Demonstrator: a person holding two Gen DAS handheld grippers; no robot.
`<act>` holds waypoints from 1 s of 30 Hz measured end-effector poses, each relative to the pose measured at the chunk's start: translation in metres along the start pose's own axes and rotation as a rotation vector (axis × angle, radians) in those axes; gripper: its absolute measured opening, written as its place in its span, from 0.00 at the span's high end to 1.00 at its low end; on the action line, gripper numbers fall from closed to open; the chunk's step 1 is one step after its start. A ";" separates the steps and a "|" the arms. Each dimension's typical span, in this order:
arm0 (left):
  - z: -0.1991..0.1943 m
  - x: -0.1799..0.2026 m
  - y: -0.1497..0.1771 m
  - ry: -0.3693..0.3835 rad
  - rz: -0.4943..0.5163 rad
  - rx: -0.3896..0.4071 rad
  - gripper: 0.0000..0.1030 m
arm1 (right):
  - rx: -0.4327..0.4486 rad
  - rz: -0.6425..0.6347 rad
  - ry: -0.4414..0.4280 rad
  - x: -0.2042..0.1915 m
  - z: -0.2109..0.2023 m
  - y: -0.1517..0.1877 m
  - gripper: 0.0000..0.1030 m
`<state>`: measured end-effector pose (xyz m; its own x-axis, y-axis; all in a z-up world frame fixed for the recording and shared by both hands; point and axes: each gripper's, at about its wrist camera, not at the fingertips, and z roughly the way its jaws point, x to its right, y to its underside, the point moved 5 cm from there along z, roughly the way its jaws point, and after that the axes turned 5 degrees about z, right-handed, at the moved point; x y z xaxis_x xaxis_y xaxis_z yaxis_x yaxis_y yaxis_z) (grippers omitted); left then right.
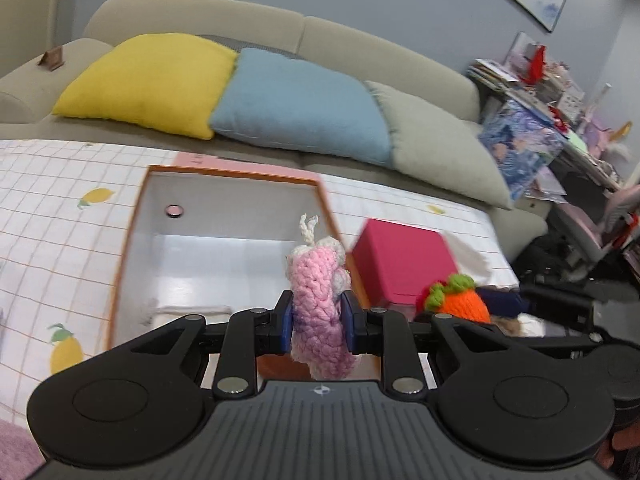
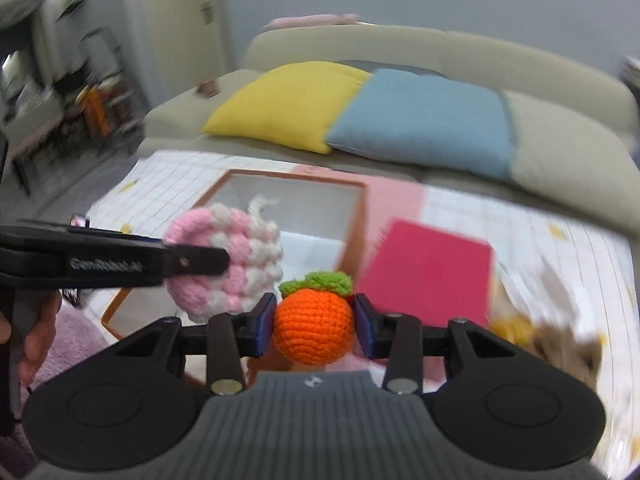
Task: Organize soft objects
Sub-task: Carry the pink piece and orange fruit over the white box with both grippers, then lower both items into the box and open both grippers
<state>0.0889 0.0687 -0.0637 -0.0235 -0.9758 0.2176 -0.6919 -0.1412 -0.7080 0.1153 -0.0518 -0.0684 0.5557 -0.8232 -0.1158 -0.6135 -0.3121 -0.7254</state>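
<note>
Left gripper (image 1: 317,322) is clamped on a pink-and-white crocheted piece (image 1: 318,308), blue pads pressing both sides; the piece stands upright between the fingers, white yarn tail sticking up on top. In the right wrist view the same piece reads as a flat round disc, pink with white bobbles, pinched at its edge by the left gripper's black finger (image 2: 192,262) coming in from the left, held above the near right corner of the box. Right gripper (image 2: 315,322) is closed on an orange crocheted fruit (image 2: 314,326) with green leaves, pads touching both flanks; in the left wrist view that fruit sits just right of the left gripper, low in frame. Open box (image 1: 132,240) with orange rim and white interior sits on the grid-pattern lemon-print cloth (image 1: 52,208), directly ahead of the left gripper; inside it, a small pale item at the near wall, too blurred to identify. A magenta box (image 1: 400,264) stands just right of the open box, touching or nearly so, can't tell which. Blurred tan and yellow soft items (image 2: 560,348) lie on the cloth at right. Beyond the table: beige sofa (image 1: 360,48) with yellow cushion (image 1: 148,80), blue cushion (image 1: 300,108) and grey cushion (image 1: 440,148) side by side. Right view has heavy motion blur.
</note>
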 end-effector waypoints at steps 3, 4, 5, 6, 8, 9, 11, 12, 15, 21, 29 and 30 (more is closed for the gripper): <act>0.015 -0.015 -0.005 -0.024 0.011 -0.020 0.74 | -0.055 -0.119 0.029 -0.012 0.038 -0.013 0.60; 0.023 -0.018 -0.007 -0.037 0.021 -0.033 0.74 | -0.076 -0.157 0.031 -0.015 0.051 -0.016 0.60; 0.026 -0.026 -0.006 -0.044 0.028 -0.038 0.74 | -0.094 -0.196 0.040 -0.018 0.063 -0.018 0.60; 0.030 -0.033 -0.004 -0.046 0.032 -0.051 0.74 | -0.110 -0.237 0.057 -0.020 0.075 -0.019 0.60; 0.043 -0.043 -0.003 -0.044 0.013 -0.082 0.74 | -0.139 -0.318 0.086 -0.023 0.096 -0.020 0.60; 0.048 -0.047 -0.002 -0.042 0.006 -0.091 0.74 | -0.151 -0.355 0.086 -0.025 0.107 -0.020 0.60; 0.057 -0.051 0.001 -0.049 0.012 -0.106 0.74 | -0.171 -0.412 0.085 -0.029 0.120 -0.020 0.60; 0.062 -0.052 0.001 -0.051 0.017 -0.112 0.74 | -0.186 -0.447 0.095 -0.030 0.127 -0.018 0.60; 0.079 -0.054 0.004 -0.054 0.029 -0.143 0.74 | -0.219 -0.513 0.105 -0.034 0.147 -0.016 0.60; 0.100 -0.059 0.011 -0.050 0.026 -0.197 0.74 | -0.270 -0.557 0.126 -0.032 0.165 -0.010 0.60; 0.104 -0.060 0.008 -0.059 0.028 -0.208 0.71 | -0.284 -0.641 0.151 -0.033 0.170 -0.002 0.61; 0.104 -0.061 0.007 -0.059 0.027 -0.205 0.70 | -0.279 -0.638 0.151 -0.033 0.169 -0.003 0.61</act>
<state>0.1605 0.1096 -0.1513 -0.0057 -0.9876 0.1568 -0.8243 -0.0841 -0.5599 0.1940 0.0564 -0.1770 0.7826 -0.4902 0.3838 -0.3264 -0.8480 -0.4175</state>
